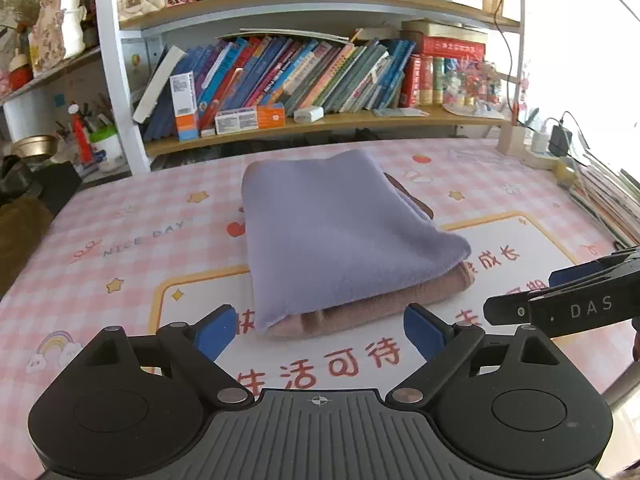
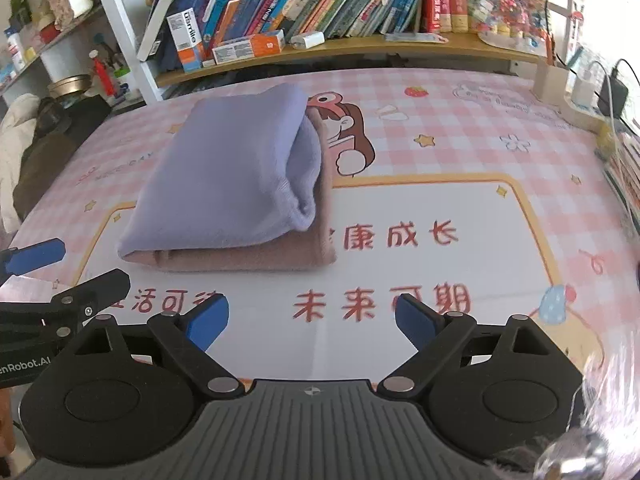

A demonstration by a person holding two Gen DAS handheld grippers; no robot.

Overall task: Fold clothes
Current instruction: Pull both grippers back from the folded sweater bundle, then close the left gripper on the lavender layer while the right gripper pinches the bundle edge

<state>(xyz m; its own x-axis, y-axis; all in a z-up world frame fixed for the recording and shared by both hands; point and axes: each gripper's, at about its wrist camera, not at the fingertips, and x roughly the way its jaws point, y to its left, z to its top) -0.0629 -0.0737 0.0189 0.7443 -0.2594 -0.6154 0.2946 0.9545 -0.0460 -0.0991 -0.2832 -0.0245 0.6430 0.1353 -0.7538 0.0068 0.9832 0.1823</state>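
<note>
A folded lilac cloth (image 1: 340, 236) lies on top of a folded pinkish-brown cloth (image 1: 384, 300) in the middle of the pink checked table mat (image 1: 120, 216). The same stack shows in the right wrist view, lilac cloth (image 2: 224, 176) over brown cloth (image 2: 256, 258). My left gripper (image 1: 320, 330) is open and empty, just in front of the stack's near edge. My right gripper (image 2: 312, 322) is open and empty, a little in front of the stack and to its right. Each gripper's fingers show at the edge of the other view.
A bookshelf (image 1: 320, 120) full of books runs along the back edge of the table. Chargers and a power strip (image 1: 548, 144) sit at the back right. Stacked books (image 1: 612, 200) lie at the right edge. Cluttered shelves (image 1: 48, 80) stand at the left.
</note>
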